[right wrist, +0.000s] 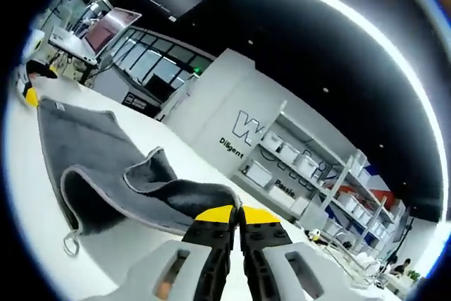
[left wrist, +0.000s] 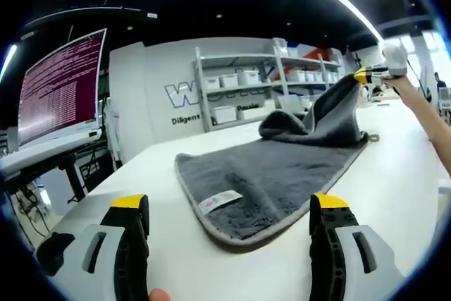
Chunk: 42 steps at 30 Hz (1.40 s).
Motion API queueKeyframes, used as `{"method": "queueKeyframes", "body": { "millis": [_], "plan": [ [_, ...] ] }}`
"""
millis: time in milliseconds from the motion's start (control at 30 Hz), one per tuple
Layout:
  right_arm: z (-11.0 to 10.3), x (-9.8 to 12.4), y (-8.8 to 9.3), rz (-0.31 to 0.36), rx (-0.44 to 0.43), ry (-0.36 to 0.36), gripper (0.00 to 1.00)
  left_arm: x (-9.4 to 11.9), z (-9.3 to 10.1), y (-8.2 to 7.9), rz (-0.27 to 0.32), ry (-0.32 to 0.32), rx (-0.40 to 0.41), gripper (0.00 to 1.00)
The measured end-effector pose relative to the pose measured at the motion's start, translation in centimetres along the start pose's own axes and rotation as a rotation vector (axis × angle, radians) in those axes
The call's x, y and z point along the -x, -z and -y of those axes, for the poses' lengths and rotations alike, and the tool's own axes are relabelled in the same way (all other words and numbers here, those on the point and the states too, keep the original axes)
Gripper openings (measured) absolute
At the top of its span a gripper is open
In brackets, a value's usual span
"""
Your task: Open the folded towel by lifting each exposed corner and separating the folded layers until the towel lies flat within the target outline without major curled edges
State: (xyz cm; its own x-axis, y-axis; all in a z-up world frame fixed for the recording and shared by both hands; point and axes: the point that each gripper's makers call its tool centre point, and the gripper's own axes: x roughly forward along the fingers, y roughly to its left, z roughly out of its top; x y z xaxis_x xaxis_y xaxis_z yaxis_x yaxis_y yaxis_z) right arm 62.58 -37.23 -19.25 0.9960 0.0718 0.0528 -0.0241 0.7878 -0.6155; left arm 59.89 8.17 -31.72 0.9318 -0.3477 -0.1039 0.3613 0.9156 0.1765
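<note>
The white bench (left wrist: 394,188) carries everything, with the grey towel (left wrist: 275,174) spread across its middle. In the left gripper view most of the towel lies flat, its near rounded corner and a small white label (left wrist: 220,202) facing the camera, while the far corner is pulled up into a peak. The right gripper view shows the same towel from the other end: a raised fold curling over, a hanging loop (right wrist: 70,244) at one edge, and the cloth running up into the jaws. The right claw (right wrist: 237,218) is clenched on that towel corner; from the left gripper view it appears far off (left wrist: 368,75), held by a person's arm (left wrist: 426,114). The left claw (left wrist: 232,209) is released, jaws wide apart above the bench, just short of the towel.
</note>
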Motion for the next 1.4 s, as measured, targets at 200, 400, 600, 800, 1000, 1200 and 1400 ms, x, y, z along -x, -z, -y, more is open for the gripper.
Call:
{"method": "queueKeyframes", "body": {
  "millis": [200,400,600,800,1000,1200,1400],
  "plan": [
    [-0.3,-0.7,1.0,0.008,0.073,-0.067,0.0,0.0,0.0,0.0,0.002,0.003,0.0,0.92],
    [-1.1,-1.1,1.5,0.032,0.118,-0.142,0.0,0.0,0.2,-0.1,0.002,0.011,-0.002,0.92],
    [-1.3,-1.2,2.2,0.063,0.106,-0.156,0.0,-0.1,0.3,0.0,-0.003,0.013,-0.006,0.92],
    [-1.1,-1.1,3.2,0.068,0.049,-0.151,0.0,-0.1,0.3,0.2,-0.013,0.011,-0.011,0.92],
    [-0.2,-0.6,3.9,0.061,0.013,-0.119,0.0,-0.2,0.3,0.3,-0.02,0.01,-0.016,0.92],
    [0.2,-0.5,4.4,0.036,0.002,-0.094,0.0,-0.2,0.3,0.3,-0.024,0.008,-0.019,0.92],
    [0.5,-0.3,4.6,0.02,0.013,-0.069,0.0,-0.1,0.2,0.4,-0.022,0.003,-0.015,0.92]
  ]
}}
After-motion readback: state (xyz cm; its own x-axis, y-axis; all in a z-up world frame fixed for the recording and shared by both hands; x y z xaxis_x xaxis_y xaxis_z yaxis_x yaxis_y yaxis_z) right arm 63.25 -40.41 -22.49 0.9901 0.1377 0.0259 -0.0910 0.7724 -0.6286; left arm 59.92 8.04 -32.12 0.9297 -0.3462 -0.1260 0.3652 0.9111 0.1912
